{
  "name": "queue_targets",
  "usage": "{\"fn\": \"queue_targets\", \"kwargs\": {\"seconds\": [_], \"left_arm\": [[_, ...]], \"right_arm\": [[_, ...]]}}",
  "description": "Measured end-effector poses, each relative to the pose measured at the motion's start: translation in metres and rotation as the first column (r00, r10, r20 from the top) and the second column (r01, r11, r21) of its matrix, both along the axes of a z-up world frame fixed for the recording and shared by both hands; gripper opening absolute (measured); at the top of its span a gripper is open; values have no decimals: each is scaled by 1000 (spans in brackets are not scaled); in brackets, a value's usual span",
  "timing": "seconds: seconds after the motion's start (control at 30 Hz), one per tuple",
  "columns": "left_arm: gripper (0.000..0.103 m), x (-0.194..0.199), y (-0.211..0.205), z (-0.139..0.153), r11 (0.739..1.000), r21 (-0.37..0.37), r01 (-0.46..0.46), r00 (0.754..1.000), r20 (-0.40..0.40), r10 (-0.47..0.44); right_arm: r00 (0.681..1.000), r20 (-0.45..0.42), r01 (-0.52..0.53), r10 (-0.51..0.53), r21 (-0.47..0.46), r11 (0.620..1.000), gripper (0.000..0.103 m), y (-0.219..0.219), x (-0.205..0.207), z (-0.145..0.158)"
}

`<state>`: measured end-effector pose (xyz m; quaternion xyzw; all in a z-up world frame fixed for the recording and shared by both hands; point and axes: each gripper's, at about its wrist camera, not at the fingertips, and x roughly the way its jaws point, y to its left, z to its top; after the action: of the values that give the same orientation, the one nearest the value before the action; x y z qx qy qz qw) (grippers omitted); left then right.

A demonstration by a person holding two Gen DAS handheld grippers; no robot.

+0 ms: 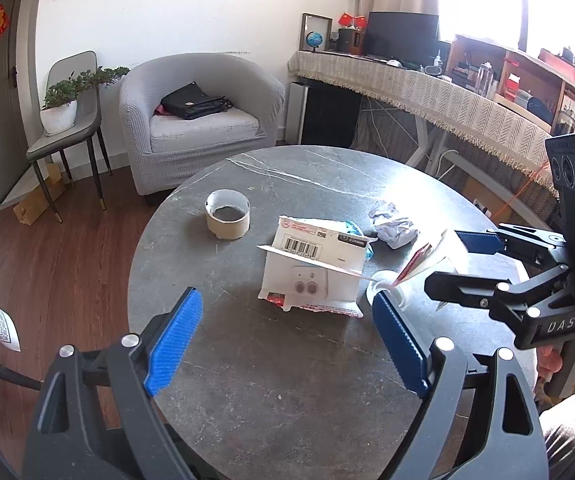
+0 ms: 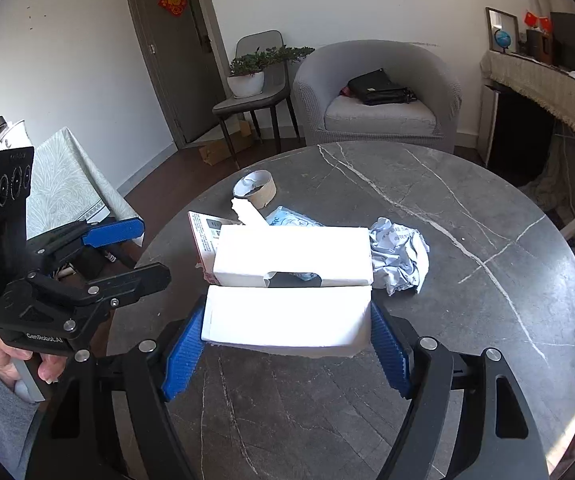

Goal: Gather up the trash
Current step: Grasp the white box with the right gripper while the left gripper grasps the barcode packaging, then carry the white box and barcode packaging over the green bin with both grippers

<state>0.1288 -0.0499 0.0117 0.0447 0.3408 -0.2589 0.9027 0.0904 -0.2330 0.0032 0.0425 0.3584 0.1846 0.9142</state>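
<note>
Here the white box [image 2: 291, 280] sits mid-frame on the table [image 2: 467, 208], its near flap between the right gripper [image 2: 287, 344] pads, apparently pinched; the left gripper [image 1: 283, 344] gapes wide, empty. Gripped by one thin flap, the box could tear or swing loose

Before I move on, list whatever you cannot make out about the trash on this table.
1. Blue packet: in both views, mostly hidden behind the white box.
2. Crumpled paper: right wrist view, its print is too small to read.
3. Right tongs: right wrist view, glare washes out the box flap between them, so it is unclear whether the pads press on it.
</note>
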Motion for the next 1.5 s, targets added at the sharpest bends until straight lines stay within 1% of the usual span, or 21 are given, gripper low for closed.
{"fn": "queue_targets", "kwargs": {"seconds": [0.17,0.27,0.4,0.53,0.63,0.7,0.77,0.8,0.87,0.9,1.0,1.1,1.33,1.5], "left_arm": [[92,7,-13,-7,998,-2,65,997,-31,-65],[93,13,-22,-14,995,26,95,994,-48,-94],[93,25,-32,-21,991,60,120,992,-52,-117],[93,37,-39,-24,987,69,142,988,-64,-138],[93,45,-48,-27,983,107,150,988,-59,-145],[93,51,-50,-29,984,102,143,988,-66,-137],[93,55,-50,-29,987,78,140,988,-69,-134],[93,55,-51,-28,987,74,142,988,-70,-137],[81,55,-54,-28,986,81,148,988,-65,-143],[77,54,-55,-28,986,90,143,988,-66,-137],[77,50,-53,-26,988,71,139,989,-67,-134],[77,41,-48,-22,991,68,111,993,-54,-108],[77,15,-19,-9,999,29,13,999,-35,-12],[77,-2,15,-4,997,5,-83,996,-30,84]], "right_arm": [[998,-10,55,-54,44,998,77,-30,1,-2],[997,-13,74,-74,65,995,77,-42,0,-2],[997,-22,76,-75,79,994,77,-49,1,-4],[997,-30,78,-75,73,994,77,-52,1,-7],[996,-36,82,-79,76,994,77,-56,2,-8],[996,-39,80,-78,75,994,77,-58,1,-9],[996,-41,79,-76,75,994,77,-60,1,-8],[996,-41,77,-75,76,994,77,-60,1,-8],[996,-40,77,-74,80,994,77,-61,2,-8],[997,-40,75,-72,83,994,77,-60,2,-7],[997,-39,66,-63,85,994,77,-55,1,-5],[998,-37,52,-49,87,995,77,-48,0,-4],[1000,-27,-4,6,71,997,77,-22,-3,0],[999,-29,-43,44,54,998,77,1,-3,1]]}}
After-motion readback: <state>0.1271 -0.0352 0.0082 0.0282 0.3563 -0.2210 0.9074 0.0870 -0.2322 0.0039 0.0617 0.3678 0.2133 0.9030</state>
